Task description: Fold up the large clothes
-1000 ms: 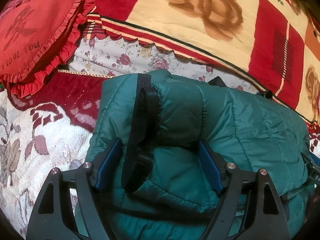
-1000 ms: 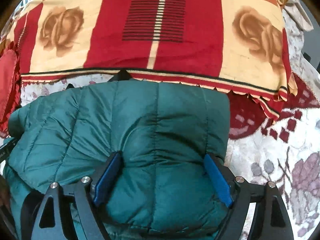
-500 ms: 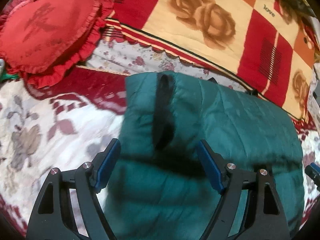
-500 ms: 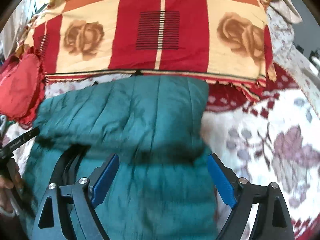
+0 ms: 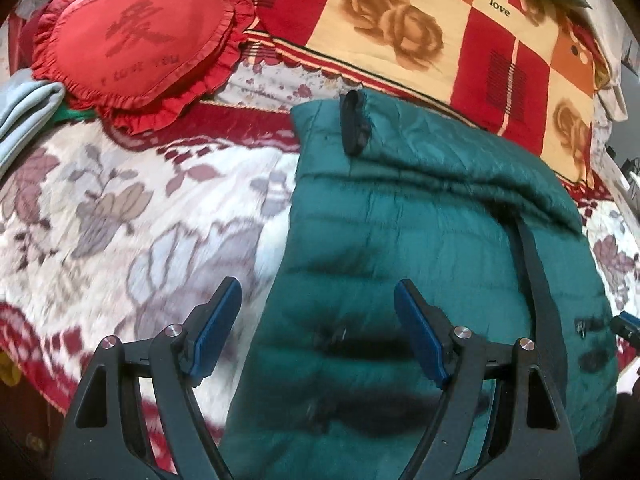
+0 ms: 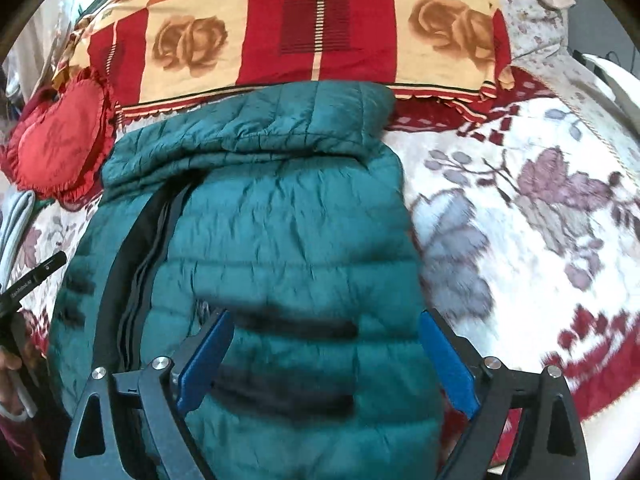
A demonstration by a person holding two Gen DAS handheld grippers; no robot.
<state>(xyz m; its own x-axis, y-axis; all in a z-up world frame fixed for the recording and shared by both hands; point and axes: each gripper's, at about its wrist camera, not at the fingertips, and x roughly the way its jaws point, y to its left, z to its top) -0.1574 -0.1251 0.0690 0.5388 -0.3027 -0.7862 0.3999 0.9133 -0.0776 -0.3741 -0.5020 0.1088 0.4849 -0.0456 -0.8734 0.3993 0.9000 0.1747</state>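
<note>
Left wrist view: a teal quilted puffer jacket [image 5: 420,248] lies on a bed with a floral bedspread [image 5: 120,216], its long axis running from the near edge of the bed toward a red and cream rose-patterned blanket [image 5: 400,20] at the far edge. The jacket's far end is folded back over itself. A black strap [image 5: 353,124] lies on that fold, and a black zipper band [image 5: 536,264] runs lengthwise. The left tool [image 5: 318,320] hangs above the jacket's left edge, jaws wide and gripping nothing. A red heart-shaped cushion [image 5: 136,44] sits at the far left corner. The jacket's near end is cut off by the frame and blurred.

Right wrist view: the same jacket [image 6: 304,232] lies lengthwise, folded end toward the blanket [image 6: 320,20]. The right tool [image 6: 326,356] hovers over its right half, jaws opening, pads clear of the fabric. The left tool's tip [image 6: 36,276] shows at the left margin, mostly hidden. The bedspread [image 6: 520,220] is blurred.
</note>
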